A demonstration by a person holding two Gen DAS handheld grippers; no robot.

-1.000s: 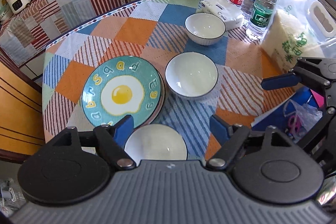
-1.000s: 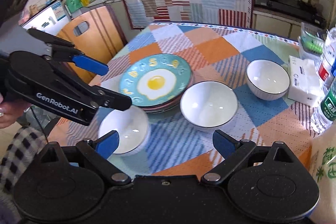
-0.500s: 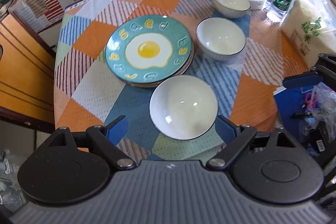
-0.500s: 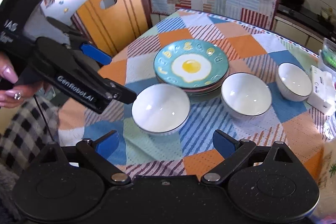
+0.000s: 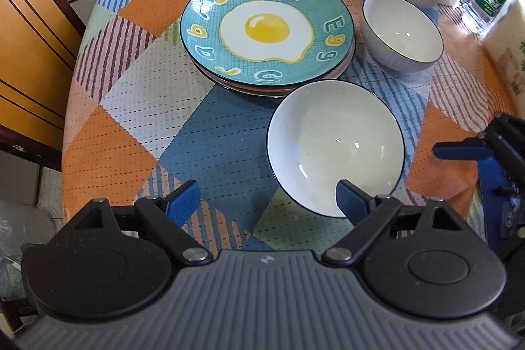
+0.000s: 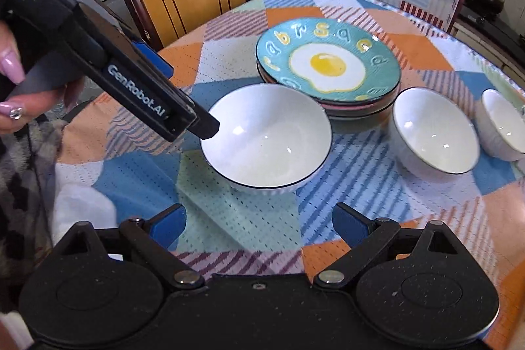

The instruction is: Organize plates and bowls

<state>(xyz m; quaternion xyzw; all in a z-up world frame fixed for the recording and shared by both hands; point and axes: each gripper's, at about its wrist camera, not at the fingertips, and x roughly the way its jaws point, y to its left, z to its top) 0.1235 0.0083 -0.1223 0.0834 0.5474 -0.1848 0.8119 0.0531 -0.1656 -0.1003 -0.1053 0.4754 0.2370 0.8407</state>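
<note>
Holding my left gripper (image 5: 265,197) wide over the near edge of the table (image 5: 131,133), I see its right finger (image 5: 352,200) overlapping the near rim of the closest white bowl (image 5: 334,140) — whether it touches I cannot tell. My right gripper (image 6: 259,223) is spread wide too, gripping nothing, just short of that bowl. Beyond it toward the table's middle sits the egg plate (image 5: 267,30) on its stack, two more bowls (image 6: 433,133) beside it.

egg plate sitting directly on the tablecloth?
No, the egg plate lies on top of a stack of other plates, whose rims show beneath it.
</note>
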